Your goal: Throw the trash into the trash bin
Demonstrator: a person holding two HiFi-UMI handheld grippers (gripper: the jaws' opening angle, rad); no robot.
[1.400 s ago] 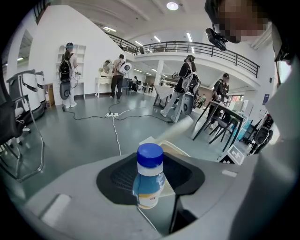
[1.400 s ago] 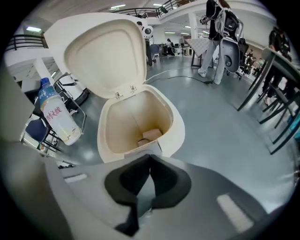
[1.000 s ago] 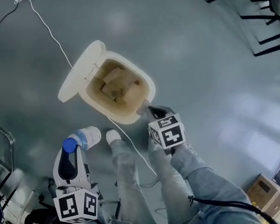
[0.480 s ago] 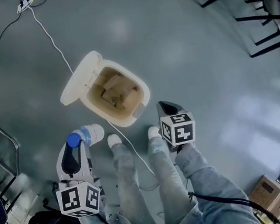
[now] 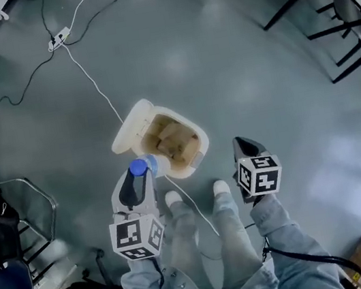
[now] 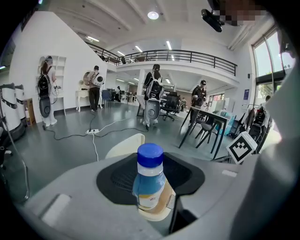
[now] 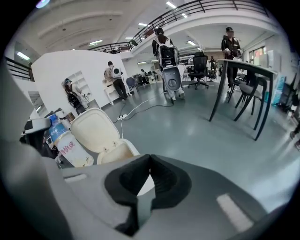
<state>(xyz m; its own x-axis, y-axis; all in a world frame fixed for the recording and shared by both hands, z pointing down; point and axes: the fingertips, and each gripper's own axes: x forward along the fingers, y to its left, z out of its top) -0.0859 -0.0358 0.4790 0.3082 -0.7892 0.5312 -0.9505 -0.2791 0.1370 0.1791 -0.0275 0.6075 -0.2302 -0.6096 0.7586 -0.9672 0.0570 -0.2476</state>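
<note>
In the head view, the left gripper (image 5: 135, 183) is carrying a bottle (image 5: 158, 165) with a blue cap. A second ago the bottle was hanging over bare floor to the left of the trash bin (image 5: 202, 140); now its body is overlapping the bin's near left rim. The right gripper (image 5: 243, 144), which was at the bin's near rim then, is now standing off to the right and apart from it. By my reading its share is done and the bottle is lining up for the drop. Tan scraps (image 5: 172, 138) are already lying inside the bin, and its lid (image 5: 129, 130) is leaning open at the far left.

In the left gripper view, the left gripper (image 6: 152, 180) is pinching the bottle (image 6: 150, 187) low on its body between its pads, with the cap (image 6: 150, 154) pointing away. Only the top of the lid (image 6: 125, 145) is showing past it, so this view is hiding how far the bottle reaches over the opening.

In the right gripper view, the right gripper (image 7: 149, 164) is keeping its pads pressed together on nothing, which the head view cannot confirm. The open lid (image 7: 96, 129) and the gripped bottle (image 7: 70, 147) are showing at its left.
</note>
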